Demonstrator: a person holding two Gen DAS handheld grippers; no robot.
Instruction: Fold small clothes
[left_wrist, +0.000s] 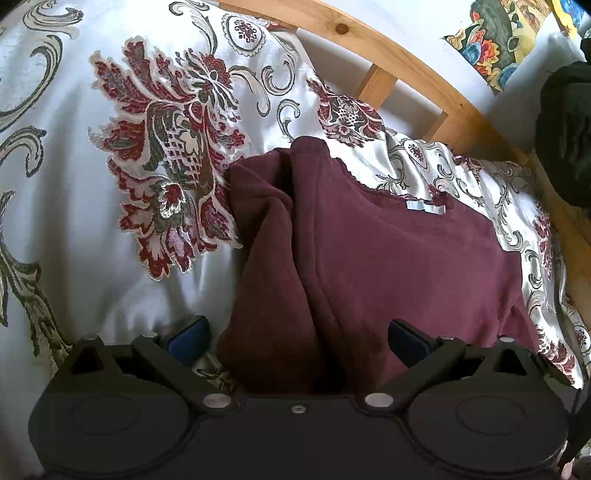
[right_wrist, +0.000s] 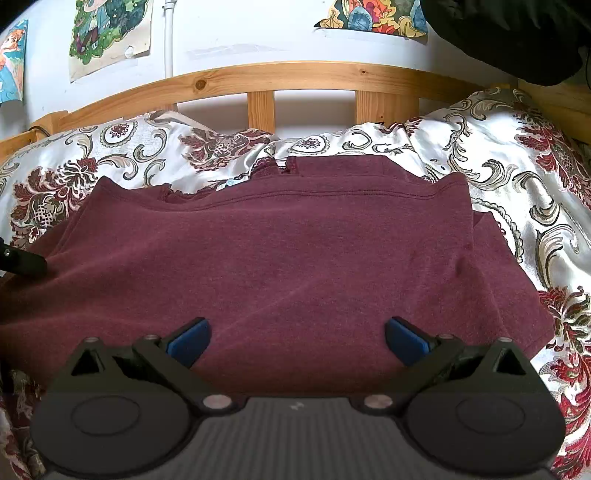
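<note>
A maroon T-shirt lies spread on the patterned bedspread, neckline toward the headboard. In the left wrist view the shirt shows its left sleeve bunched and folded alongside the body. My left gripper is open, its blue-padded fingers straddling the shirt's left side near the lower edge, holding nothing. My right gripper is open and empty, low over the shirt's lower middle. A black part of the left gripper shows at the shirt's left edge in the right wrist view.
A wooden slatted headboard runs behind the bed against a white wall with colourful pictures. A dark bundle sits at the upper right; it also shows in the left wrist view. White bedspread extends left of the shirt.
</note>
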